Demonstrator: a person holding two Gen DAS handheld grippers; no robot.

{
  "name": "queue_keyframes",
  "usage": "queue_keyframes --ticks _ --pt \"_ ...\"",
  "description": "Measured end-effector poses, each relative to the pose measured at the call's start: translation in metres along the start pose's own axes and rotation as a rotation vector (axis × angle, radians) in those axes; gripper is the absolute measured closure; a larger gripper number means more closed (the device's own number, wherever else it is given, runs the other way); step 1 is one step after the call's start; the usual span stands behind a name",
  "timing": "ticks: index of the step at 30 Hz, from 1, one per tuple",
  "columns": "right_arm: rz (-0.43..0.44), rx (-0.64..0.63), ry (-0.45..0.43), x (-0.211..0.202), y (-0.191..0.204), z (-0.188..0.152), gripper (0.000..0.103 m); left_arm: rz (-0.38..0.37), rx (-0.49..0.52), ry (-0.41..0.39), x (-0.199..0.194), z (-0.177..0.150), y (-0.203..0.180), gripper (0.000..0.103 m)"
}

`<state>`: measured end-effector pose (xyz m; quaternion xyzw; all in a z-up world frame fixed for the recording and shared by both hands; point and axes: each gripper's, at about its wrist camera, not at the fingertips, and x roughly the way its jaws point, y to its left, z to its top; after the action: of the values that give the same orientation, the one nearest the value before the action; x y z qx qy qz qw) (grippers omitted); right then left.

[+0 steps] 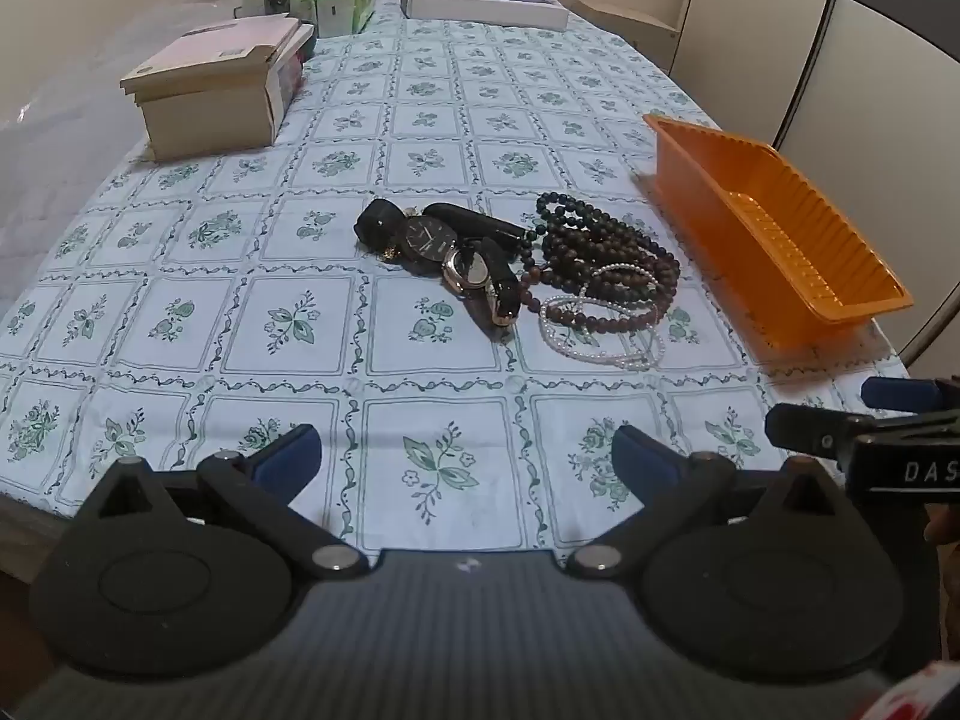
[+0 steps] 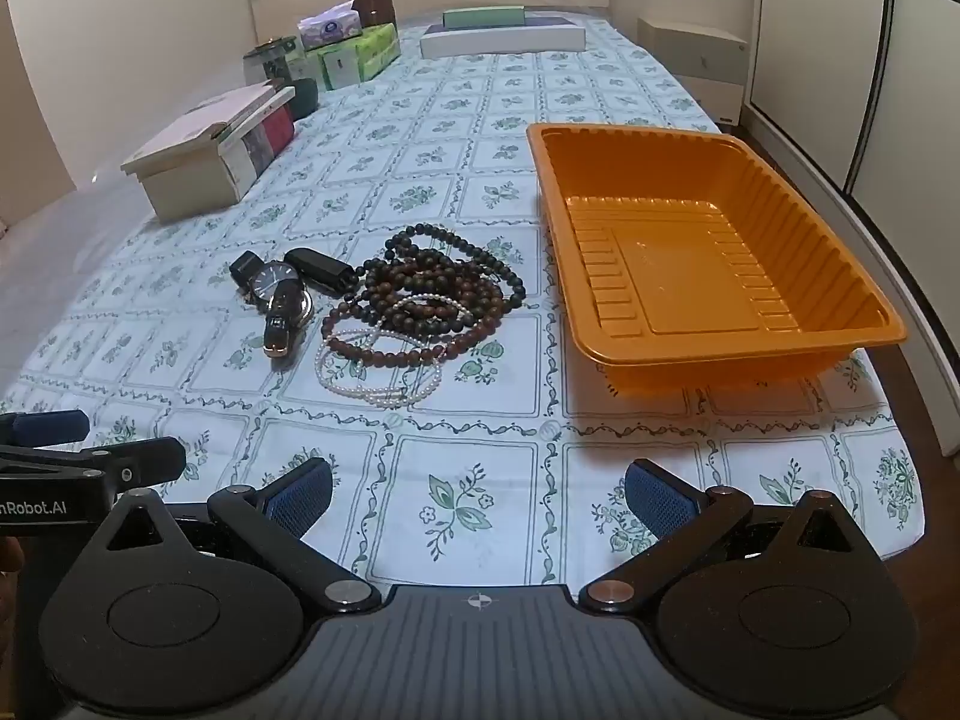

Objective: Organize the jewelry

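1. A heap of jewelry lies on a bench [image 2: 468,120] covered with a pale cloth printed in green flower squares, with an empty orange tray [image 2: 864,306] just beside the heap, toward the bench's right edge.
2. The dark bead strands [image 2: 432,288] form the side of the heap nearest the tray; they lie coiled over one another, apart from the tray's wall.
3. A white pearl strand [image 2: 378,387] loops under and in front of the dark beads, on the side of the heap away from the tray's far end.
4. The watches [image 2: 282,294], dark-strapped and overlapping, lie on the far side of the heap from the tray, touching the beads.
5. The left tool [image 1: 465,450] hovers over the near edge of the bench, well short of the heap and left of the tray, its blue-padded fingers spread wide with nothing between them.
6. The right tool [image 2: 477,489] hovers over the cloth in front of the tray's near corner, its fingers likewise wide apart and holding nothing.
7. Well beyond the tray, along the bench's left edge, stand a cream box [image 2: 192,174], tissue packs [image 2: 354,51] and a tin [image 2: 270,60]; a flat white box [image 2: 504,39] lies at the far end.
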<state>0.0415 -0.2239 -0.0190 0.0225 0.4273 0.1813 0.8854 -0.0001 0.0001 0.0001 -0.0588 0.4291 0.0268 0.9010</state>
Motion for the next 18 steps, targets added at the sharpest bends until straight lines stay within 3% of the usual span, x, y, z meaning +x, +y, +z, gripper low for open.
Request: queue_keyframes --ticks 18 --pt "-0.011 0.009 0.003 -0.0022 0.0012 0.0008 0.000 0.008 0.005 -0.005 -0.0008 0.0001 -0.0002 0.001"
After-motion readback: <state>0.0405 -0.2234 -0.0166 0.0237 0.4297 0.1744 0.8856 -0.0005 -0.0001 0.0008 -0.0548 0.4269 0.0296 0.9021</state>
